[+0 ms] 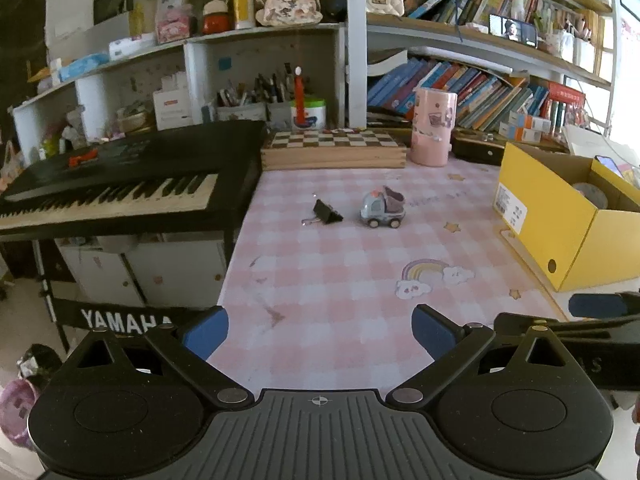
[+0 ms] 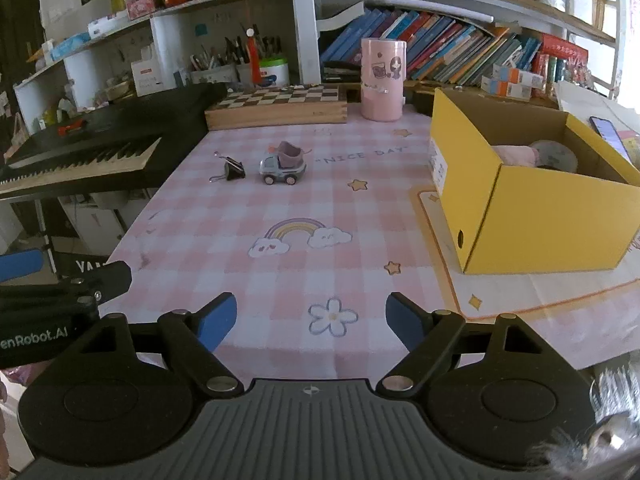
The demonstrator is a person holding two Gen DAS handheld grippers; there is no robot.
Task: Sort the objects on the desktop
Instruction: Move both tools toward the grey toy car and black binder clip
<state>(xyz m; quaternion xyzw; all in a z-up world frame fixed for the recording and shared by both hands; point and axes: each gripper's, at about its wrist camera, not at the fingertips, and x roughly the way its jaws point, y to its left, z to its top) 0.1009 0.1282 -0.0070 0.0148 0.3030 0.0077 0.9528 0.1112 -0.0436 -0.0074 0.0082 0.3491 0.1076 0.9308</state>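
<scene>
A small grey toy truck (image 1: 382,210) (image 2: 283,168) stands on the pink checked tablecloth (image 1: 340,280) (image 2: 280,216), with a black binder clip (image 1: 326,213) (image 2: 233,170) just to its left. An open yellow box (image 1: 560,216) (image 2: 532,200) sits at the right, with a pink cloth and a grey round object inside. My left gripper (image 1: 320,330) hovers open over the near edge of the table, well short of the toys. Beside it on the right, my right gripper (image 2: 311,318) is also open and holds nothing.
A black keyboard (image 1: 120,184) (image 2: 92,148) flanks the table on the left. A wooden chessboard box (image 1: 332,146) (image 2: 276,106) and a pink cylinder (image 1: 434,126) (image 2: 383,80) stand at the back, below crowded shelves. A phone (image 2: 608,130) lies behind the box.
</scene>
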